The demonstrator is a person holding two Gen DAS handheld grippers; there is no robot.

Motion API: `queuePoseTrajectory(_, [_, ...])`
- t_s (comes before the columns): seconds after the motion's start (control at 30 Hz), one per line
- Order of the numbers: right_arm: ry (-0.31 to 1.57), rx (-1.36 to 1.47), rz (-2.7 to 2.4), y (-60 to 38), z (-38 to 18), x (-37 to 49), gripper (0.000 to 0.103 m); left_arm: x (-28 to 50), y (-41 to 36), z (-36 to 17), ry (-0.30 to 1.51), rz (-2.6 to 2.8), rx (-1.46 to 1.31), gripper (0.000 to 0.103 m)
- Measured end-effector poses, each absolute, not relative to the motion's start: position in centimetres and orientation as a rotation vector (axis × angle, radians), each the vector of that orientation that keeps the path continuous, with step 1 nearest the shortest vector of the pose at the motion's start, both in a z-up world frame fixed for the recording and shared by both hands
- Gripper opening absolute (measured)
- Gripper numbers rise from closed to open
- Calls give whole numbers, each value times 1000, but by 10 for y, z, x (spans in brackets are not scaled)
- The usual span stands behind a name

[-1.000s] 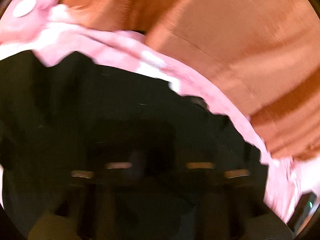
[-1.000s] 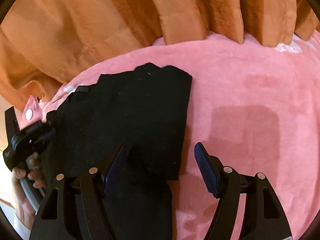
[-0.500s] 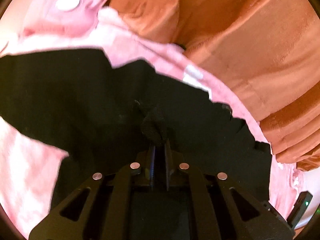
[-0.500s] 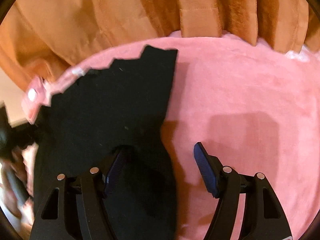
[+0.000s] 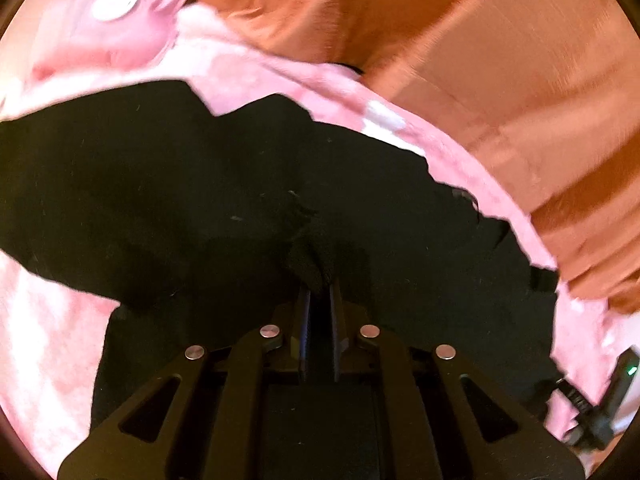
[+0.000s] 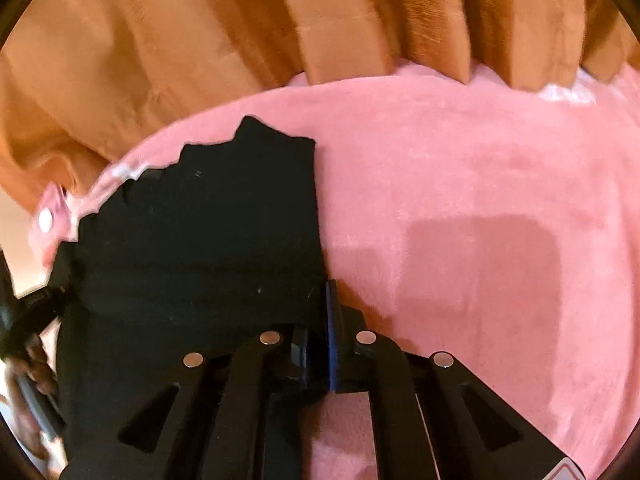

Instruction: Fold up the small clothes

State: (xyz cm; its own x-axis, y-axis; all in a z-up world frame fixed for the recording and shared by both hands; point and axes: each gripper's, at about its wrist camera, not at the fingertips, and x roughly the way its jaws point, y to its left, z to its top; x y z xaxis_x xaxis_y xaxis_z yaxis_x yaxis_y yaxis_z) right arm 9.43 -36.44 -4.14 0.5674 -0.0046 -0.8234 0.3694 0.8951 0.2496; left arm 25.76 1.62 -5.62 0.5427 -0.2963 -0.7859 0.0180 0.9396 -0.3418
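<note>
An orange curtain [image 6: 208,40] hangs in heavy vertical pleats behind a soft, fuzzy pink blanket [image 6: 480,184] that covers the surface. A black garment [image 6: 208,240], matte and flecked with lint, lies flat on the blanket's left part; its far edge is jagged and its right edge runs straight away from the camera. The right gripper [image 6: 318,320] has just clamped its jaws on the garment's near right edge. The left gripper [image 5: 320,300] pinches a bunched fold of the same cloth [image 5: 200,184], which spreads wide across its view.
</note>
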Motion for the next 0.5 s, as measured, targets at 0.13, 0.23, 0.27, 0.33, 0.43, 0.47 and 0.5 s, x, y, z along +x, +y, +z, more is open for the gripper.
queuePoseTrajectory(0.13, [911,531,-247,-381,-36,94,3,259,15,-58,994,-213,-337,8])
queuePoseTrajectory(0.23, [939,489,-253,-378,-49,93,5,258,13,-59,988,-216,-310,8])
queuePoseTrajectory(0.27, [960,443,-246,-372,-47,96,6,258,14,-58,990,-217,-314,8])
queuePoseTrajectory(0.33, [987,468,-191,-371,-36,100,7,259,17,-57,998,-218,-333,8])
queuePoseTrajectory(0.43, [884,501,-144,-374,-1,93,29,259,16,-57,1003,-210,-344,8])
queuePoseTrajectory(0.47, [859,492,-135,-374,6,93,41,259,15,-57,1003,-204,-344,8])
queuePoseTrajectory(0.5, [833,481,-119,-372,12,99,49,259,15,-57,1003,-200,-344,9])
